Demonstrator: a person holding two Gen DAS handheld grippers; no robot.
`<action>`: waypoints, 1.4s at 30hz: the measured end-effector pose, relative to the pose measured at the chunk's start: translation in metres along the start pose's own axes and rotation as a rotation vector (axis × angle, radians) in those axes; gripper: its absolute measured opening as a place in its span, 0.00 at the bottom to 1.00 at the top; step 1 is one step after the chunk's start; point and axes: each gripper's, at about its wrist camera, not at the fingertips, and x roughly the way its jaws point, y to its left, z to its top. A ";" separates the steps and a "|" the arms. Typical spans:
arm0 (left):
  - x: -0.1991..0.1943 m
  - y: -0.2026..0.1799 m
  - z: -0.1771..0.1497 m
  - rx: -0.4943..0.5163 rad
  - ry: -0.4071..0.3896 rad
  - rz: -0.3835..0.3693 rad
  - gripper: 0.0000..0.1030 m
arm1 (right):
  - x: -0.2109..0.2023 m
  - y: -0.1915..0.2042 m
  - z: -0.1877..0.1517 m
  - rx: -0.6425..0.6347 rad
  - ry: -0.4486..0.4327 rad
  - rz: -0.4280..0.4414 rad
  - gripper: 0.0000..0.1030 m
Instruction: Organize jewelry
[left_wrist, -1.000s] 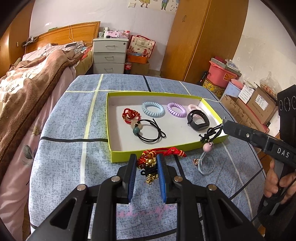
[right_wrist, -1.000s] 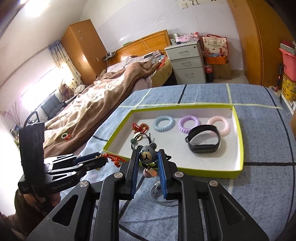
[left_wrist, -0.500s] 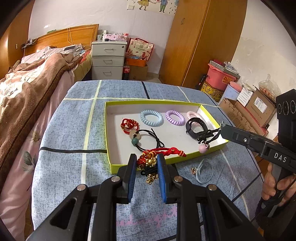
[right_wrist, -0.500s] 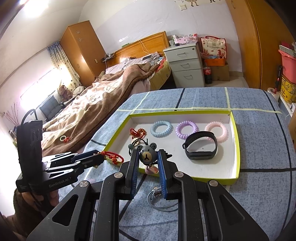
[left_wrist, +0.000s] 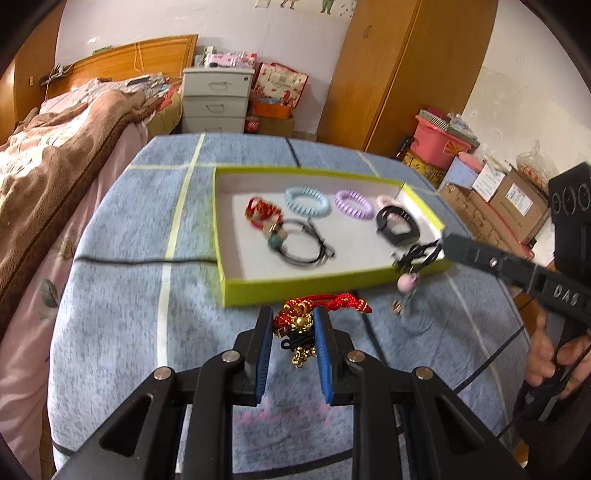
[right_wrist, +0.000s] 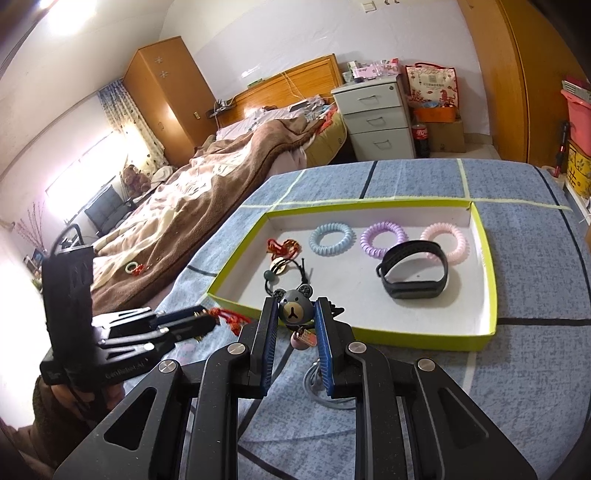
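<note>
While both of our hand-held grippers carry a piece, the relation that matters is how each one lies to the green-rimmed tray (right_wrist: 487, 280) ahead. Our left hand-held gripper (left_wrist: 293, 325) is clamped narrow on the red knotted charm (left_wrist: 299, 314), which sits just short of the tray's near wall, its red cord trailing to the right along that wall; the tray lies straight forward and slightly up from it. Our right hand-held gripper (right_wrist: 293, 317) is closed on the bear hair tie (right_wrist: 294, 306), with the near wall directly beneath or just beyond the bear's head; we judge this one nearer to the open floor of the tray.

From the left wrist view we see the right hand-held gripper's tip at the tray's near right corner, with a pink bead (left_wrist: 407, 283) dangling below it, outside the wall. From the right wrist view that bead is half hidden between the fingers, but we see the grey hair tie (right_wrist: 314, 384) lying on the tabletop (right_wrist: 535, 387) under them, and free white floor in front of the black band (right_wrist: 413, 269).
</note>
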 end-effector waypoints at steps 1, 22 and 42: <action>0.001 0.001 -0.003 -0.001 0.006 0.000 0.22 | 0.001 0.000 -0.001 -0.002 0.004 0.002 0.20; 0.004 -0.007 -0.024 0.088 0.074 -0.024 0.40 | 0.000 -0.001 -0.005 0.004 -0.001 -0.001 0.20; 0.000 -0.026 -0.033 0.184 0.106 -0.109 0.40 | 0.002 0.000 -0.008 0.013 -0.001 -0.003 0.21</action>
